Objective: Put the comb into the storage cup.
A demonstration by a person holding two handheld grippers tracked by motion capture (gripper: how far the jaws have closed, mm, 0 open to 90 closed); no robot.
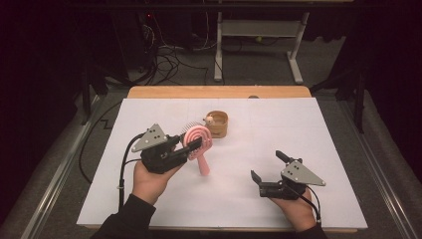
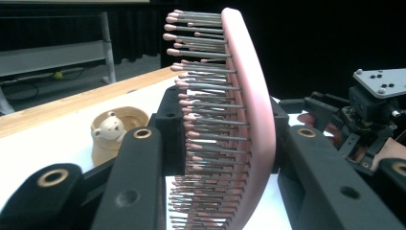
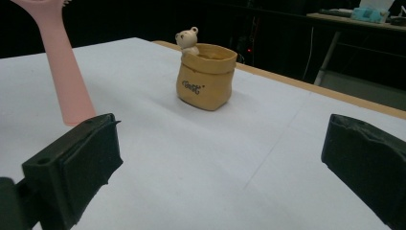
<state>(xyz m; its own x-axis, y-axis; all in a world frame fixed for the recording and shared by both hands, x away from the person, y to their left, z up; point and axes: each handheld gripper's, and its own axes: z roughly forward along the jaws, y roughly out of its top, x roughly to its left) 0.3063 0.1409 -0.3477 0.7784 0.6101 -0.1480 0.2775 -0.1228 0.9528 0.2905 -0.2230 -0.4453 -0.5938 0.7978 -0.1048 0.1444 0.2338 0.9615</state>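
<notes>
Gripping the pink hairbrush by its head, my left gripper holds it upright, handle hanging free, probably so my right gripper, jaws wide apart and empty, can take it. The bear pot waits just behind the brush.

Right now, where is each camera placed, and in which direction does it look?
High view: above the table, looking forward and down; both forearms, left gripper, right gripper.
Left gripper view: along fingers clamping the hairbrush.
Right gripper view: along open fingers toward the cup.
All share brush and cup.
</notes>
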